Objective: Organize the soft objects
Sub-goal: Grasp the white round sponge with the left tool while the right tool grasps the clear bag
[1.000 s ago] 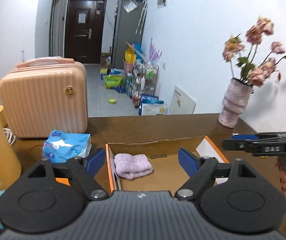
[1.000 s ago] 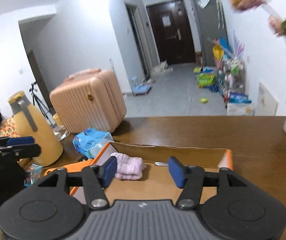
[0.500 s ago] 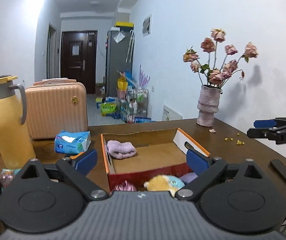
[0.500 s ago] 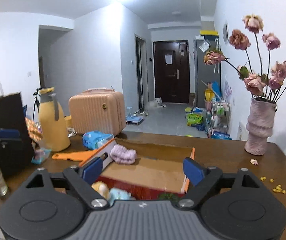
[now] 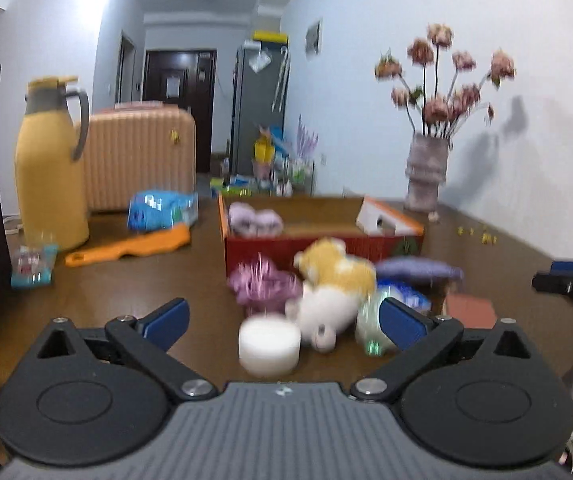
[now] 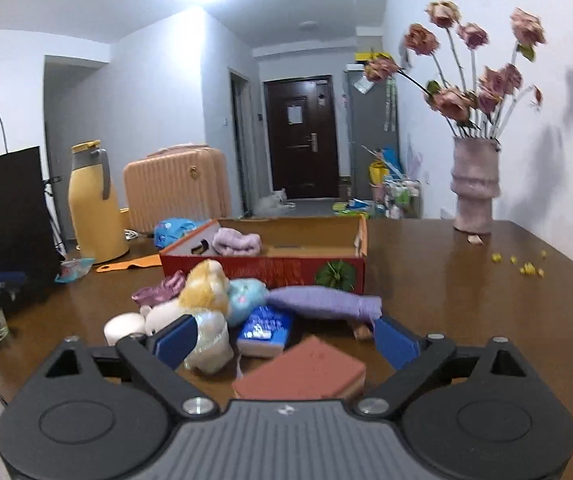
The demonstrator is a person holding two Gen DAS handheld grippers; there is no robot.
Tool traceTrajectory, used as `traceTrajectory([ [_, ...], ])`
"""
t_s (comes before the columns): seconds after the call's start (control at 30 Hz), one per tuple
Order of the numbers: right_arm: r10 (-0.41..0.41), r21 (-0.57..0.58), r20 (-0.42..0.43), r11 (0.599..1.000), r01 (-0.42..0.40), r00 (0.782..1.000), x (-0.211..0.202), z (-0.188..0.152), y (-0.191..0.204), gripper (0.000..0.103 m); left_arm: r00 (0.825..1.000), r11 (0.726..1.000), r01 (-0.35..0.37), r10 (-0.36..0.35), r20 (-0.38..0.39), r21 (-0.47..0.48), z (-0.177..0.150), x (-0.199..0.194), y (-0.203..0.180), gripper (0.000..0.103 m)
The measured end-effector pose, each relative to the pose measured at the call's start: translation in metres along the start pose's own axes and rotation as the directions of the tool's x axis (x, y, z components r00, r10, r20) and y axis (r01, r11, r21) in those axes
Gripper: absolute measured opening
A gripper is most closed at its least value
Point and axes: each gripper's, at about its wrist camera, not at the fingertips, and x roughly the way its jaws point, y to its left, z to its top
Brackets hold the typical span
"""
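Table (image 6: 466,280) first: the red cardboard box (image 6: 270,268) sits mid-table, one lilac folded cloth (image 6: 236,242) already inside at its left end. The loose heap lies just in front of the box, between it and your grippers. Your right gripper (image 6: 282,340) has just been opening, jaws spread, nothing between the pads; the purple rolled cloth (image 6: 322,300) lies dead ahead, long axis crosswise to the fingers, so this hand looks nearer to it. Your left gripper (image 5: 282,318) has likewise just been opening, jaws wide and empty, facing the yellow-and-white plush toy (image 5: 334,280). That view is blurred. Blue packet (image 6: 264,326) bears print, probably illegible; no brand reads anywhere.
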Motion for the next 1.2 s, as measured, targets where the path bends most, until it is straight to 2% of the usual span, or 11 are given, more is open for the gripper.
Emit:
traceTrajectory([
  [0.2, -0.043, 0.007, -0.059, 0.999, 0.043, 0.997, 0.01, -0.023, 0.004, 0.095, 0.998, 0.999, 0.03, -0.031, -0.057, -0.028, -0.026, 0.005, 0.002, 0.103],
  [0.37, -0.034, -0.014, -0.09, 0.999, 0.033, 0.995, 0.028, -0.029, 0.011, 0.094, 0.994, 0.999, 0.037, -0.038, -0.1, -0.014, -0.032, 0.023, -0.006, 0.103],
  [0.73, 0.116, -0.05, -0.134, 0.991, -0.124, 0.984, 0.089, -0.022, 0.039, 0.089, 0.985, 1.0, -0.021, 0.017, -0.171, -0.019, -0.024, 0.092, 0.004, 0.103],
  [0.9, 0.161, -0.083, -0.161, 0.981, -0.175, 0.974, 0.127, -0.016, 0.057, 0.079, 0.98, 0.998, -0.027, 0.015, -0.198, -0.058, -0.024, 0.117, 0.018, 0.101],
  [0.97, 0.164, -0.087, -0.171, 0.98, -0.181, 0.972, 0.14, -0.015, 0.063, 0.078, 0.981, 0.998, -0.006, -0.007, -0.195, -0.064, -0.023, 0.124, 0.022, 0.093],
  [1.0, 0.167, -0.089, -0.175, 0.979, -0.184, 0.97, 0.147, -0.014, 0.066, 0.072, 0.98, 0.998, 0.002, -0.014, -0.196, -0.062, -0.023, 0.126, 0.023, 0.089],
  [1.03, 0.173, -0.092, -0.179, 0.977, -0.192, 0.968, 0.153, -0.014, 0.069, 0.067, 0.979, 0.998, 0.012, -0.025, -0.203, -0.065, -0.023, 0.13, 0.024, 0.079],
  [1.07, 0.185, -0.091, -0.187, 0.975, -0.204, 0.965, 0.158, -0.014, 0.07, 0.057, 0.976, 0.997, 0.025, -0.04, -0.212, -0.073, -0.023, 0.132, 0.025, 0.068],
  [1.1, 0.195, -0.086, -0.198, 0.973, -0.215, 0.961, 0.163, -0.014, 0.072, 0.052, 0.972, 0.995, 0.041, -0.06, -0.226, -0.086, -0.024, 0.134, 0.027, 0.062],
  [1.2, 0.195, -0.08, -0.206, 0.973, -0.215, 0.959, 0.168, -0.016, 0.074, 0.043, 0.971, 0.993, 0.049, -0.073, -0.228, -0.111, -0.024, 0.135, 0.031, 0.059],
])
